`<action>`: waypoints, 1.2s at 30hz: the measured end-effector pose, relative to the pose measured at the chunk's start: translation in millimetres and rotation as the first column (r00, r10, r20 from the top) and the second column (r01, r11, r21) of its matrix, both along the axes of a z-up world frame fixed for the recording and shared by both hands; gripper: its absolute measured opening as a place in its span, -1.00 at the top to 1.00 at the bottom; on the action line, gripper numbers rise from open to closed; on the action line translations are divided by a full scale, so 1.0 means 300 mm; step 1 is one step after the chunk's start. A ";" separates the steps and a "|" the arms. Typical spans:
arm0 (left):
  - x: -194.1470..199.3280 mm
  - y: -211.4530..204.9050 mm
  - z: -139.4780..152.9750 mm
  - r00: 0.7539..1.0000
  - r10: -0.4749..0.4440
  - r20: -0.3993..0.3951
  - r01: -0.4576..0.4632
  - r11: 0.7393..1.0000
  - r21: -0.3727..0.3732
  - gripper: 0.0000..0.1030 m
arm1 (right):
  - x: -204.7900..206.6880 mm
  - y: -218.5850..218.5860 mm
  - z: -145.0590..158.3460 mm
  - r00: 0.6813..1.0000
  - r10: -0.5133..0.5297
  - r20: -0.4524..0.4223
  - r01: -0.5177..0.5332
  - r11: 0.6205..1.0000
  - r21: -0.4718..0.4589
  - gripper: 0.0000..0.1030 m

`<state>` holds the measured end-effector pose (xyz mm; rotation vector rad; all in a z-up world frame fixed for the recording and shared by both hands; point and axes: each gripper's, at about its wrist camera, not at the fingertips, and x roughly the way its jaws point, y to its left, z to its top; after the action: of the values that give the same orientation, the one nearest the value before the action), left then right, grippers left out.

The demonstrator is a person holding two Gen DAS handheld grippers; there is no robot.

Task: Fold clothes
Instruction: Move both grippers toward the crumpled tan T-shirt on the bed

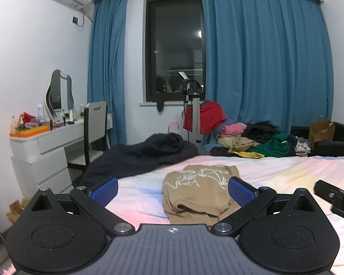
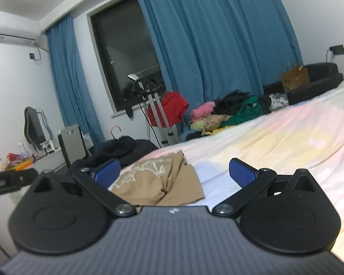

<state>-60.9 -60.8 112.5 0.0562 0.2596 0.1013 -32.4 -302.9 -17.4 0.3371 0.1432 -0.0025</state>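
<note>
A tan garment (image 1: 199, 190) with a pale line print lies folded in a compact bundle on the pastel bed sheet (image 1: 286, 171). My left gripper (image 1: 173, 191) is open and empty, held just above the near edge of the bundle. My right gripper (image 2: 174, 174) is open and empty; the tan garment (image 2: 158, 181) lies below it, toward its left finger. The right gripper's body (image 1: 337, 199) shows at the right edge of the left wrist view. The left gripper's body (image 2: 9, 178) shows at the left edge of the right wrist view.
A dark garment (image 1: 144, 158) lies heaped at the bed's far left edge. A pile of mixed clothes (image 1: 256, 139) sits at the far side, below the blue curtains (image 1: 263, 57). A white dresser (image 1: 45, 149) and chair (image 1: 94, 133) stand left. A garment steamer (image 1: 192, 105) holds a red shirt.
</note>
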 end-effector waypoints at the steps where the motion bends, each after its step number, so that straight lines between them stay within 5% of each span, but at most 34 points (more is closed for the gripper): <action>1: 0.006 0.001 0.011 1.000 -0.005 -0.008 0.005 1.000 0.004 -0.99 | -0.008 -0.002 0.008 1.000 -0.008 0.005 0.008 1.000 0.002 -1.00; 7: 0.068 0.024 0.019 0.996 -0.063 -0.067 0.065 0.997 0.029 -0.99 | -0.001 -0.001 0.021 0.998 -0.059 0.017 0.059 0.998 0.027 -1.00; 14: 0.262 0.024 -0.164 0.939 -0.192 -0.284 0.238 0.961 0.139 -0.99 | 0.078 -0.001 -0.049 0.997 -0.049 -0.061 0.053 0.996 0.068 -1.00; 22: 0.507 0.036 -0.406 0.886 -0.240 -0.397 0.338 0.920 0.197 -0.99 | 0.182 0.057 -0.155 0.986 -0.035 -0.164 0.038 0.999 0.012 -1.00; 31: 0.749 0.217 -0.564 0.900 -0.235 -0.368 0.281 0.957 0.077 -0.99 | 0.327 0.095 -0.269 0.963 -0.047 -0.265 0.054 0.998 0.018 -1.00; 36: 0.766 0.191 -0.628 0.930 -0.209 -0.302 0.293 0.917 0.269 -0.99 | 0.431 0.131 -0.335 0.948 -0.052 -0.313 0.061 0.998 0.021 -1.00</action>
<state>169.0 -3.4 -75.8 0.4192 0.5044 -0.1276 97.0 -263.6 -117.9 0.3702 0.4481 -0.1110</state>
